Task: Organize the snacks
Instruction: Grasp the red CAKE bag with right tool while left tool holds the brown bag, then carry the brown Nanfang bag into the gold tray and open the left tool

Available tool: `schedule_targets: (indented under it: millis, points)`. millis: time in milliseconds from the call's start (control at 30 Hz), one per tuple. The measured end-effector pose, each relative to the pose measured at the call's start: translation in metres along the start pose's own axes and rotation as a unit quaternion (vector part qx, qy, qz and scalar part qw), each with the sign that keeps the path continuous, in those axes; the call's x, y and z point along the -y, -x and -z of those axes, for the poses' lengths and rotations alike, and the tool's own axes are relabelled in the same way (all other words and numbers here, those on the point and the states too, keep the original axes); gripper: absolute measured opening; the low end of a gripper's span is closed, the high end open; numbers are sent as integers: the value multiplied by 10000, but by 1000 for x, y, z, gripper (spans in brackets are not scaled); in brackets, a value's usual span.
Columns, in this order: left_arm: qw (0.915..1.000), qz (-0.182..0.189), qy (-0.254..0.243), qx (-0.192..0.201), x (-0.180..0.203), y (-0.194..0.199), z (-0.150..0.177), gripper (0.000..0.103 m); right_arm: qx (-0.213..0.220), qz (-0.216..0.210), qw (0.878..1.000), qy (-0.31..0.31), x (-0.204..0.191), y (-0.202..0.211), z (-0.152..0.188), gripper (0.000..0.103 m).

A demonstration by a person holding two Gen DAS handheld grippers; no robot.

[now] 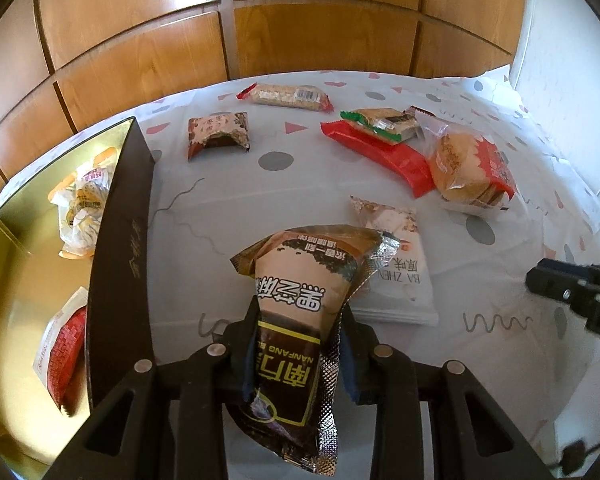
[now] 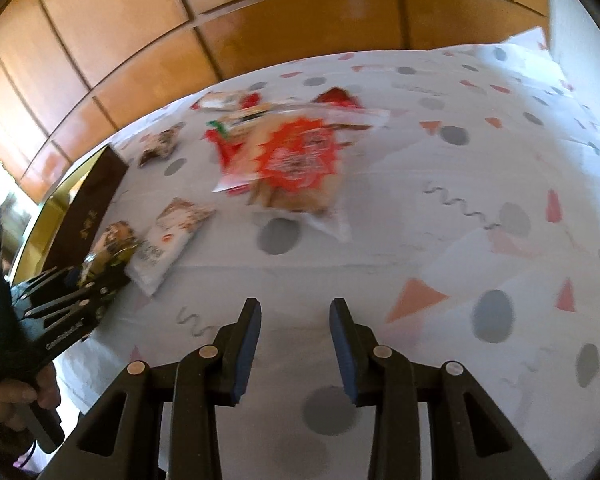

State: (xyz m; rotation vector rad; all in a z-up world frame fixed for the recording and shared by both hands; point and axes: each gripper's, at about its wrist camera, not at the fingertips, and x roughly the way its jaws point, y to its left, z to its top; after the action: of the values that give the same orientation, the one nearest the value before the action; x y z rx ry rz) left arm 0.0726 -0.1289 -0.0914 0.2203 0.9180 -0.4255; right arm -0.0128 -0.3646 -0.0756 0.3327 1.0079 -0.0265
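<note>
My left gripper (image 1: 300, 316) is shut on a brown and black foil snack packet (image 1: 300, 276), held just above the tablecloth beside the dark box (image 1: 120, 240). Two wrapped snacks (image 1: 80, 200) (image 1: 62, 356) lie on the box's gold floor. My right gripper (image 2: 294, 308) hangs open over bare cloth with nothing between its blue pads (image 2: 246, 344). Ahead of it, blurred, lies a round cake in a red and clear wrapper (image 2: 296, 160). In the right wrist view the left gripper (image 2: 96, 272) shows at the left edge with its packet (image 2: 112, 248).
Loose on the spotted tablecloth (image 1: 276, 160) are a white packet (image 1: 400, 272), a round cake (image 1: 468, 168), a red packet (image 1: 384, 152) under a green one (image 1: 380, 120), an oat bar (image 1: 288, 96) and a brown packet (image 1: 218, 134). Wooden panels (image 1: 300, 32) stand behind the table.
</note>
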Motion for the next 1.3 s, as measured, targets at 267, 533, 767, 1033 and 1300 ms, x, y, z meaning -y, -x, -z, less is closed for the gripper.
schedule_targets:
  millis: [267,533,767,1033,1300]
  points:
    - [9999,42,138,-65,-1,4,1,33,289,-494,9953,-779,23,18,-26,54]
    - [10000,48,75,3,2,6,6,33,251,-316,9927,-1135,14,-11,-76,78]
    - [10000,67,39,43,1,7,7,33,-234,517,9967,-572,-17,-64,-104,79]
    - [9999,111,46,73,1,7,8,33,-17,873,9961,-85,-4,-40,-72,71]
    - [9991,349,214,78,-4,20,0,30,86,798,9967,-74,12,-31,-56,72]
